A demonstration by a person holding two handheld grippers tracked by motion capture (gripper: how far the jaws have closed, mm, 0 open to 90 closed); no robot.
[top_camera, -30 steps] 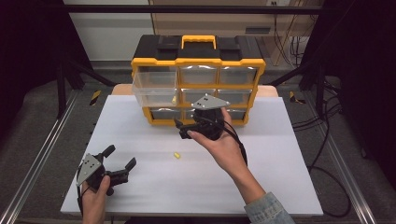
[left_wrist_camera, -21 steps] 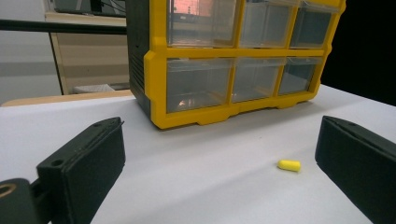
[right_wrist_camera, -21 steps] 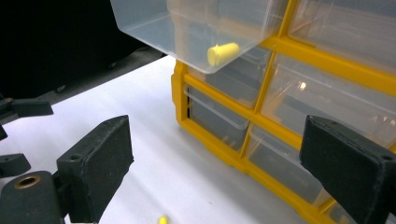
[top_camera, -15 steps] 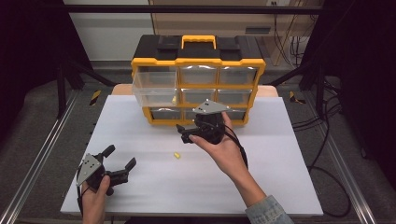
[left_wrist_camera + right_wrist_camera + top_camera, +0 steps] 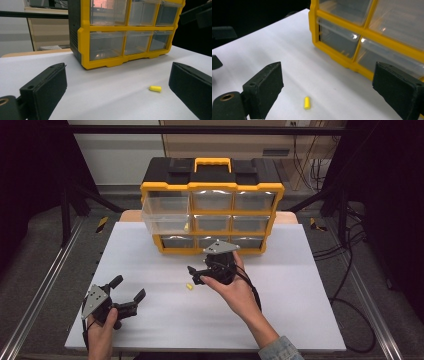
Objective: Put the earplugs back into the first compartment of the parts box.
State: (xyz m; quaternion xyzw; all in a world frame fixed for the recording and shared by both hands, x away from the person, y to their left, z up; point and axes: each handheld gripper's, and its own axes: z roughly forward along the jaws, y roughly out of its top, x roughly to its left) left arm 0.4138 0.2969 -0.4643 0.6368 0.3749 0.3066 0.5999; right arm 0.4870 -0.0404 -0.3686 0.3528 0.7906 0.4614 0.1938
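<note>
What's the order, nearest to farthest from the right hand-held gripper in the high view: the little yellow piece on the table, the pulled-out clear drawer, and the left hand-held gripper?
Measured from the right hand-held gripper:
1. Small yellow piece: on the white table just off its jaws, toward the person's left.
2. Pulled-out clear drawer: farther back, at the organizer's left column.
3. Left hand-held gripper: far over at the near left of the table.

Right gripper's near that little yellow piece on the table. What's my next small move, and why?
Probably ease the right gripper forward and down until its open jaws straddle the yellow piece, then close. The piece lies loose on the white table between and just ahead of the jaws, untouched, and the left gripper sits farther away.
</note>
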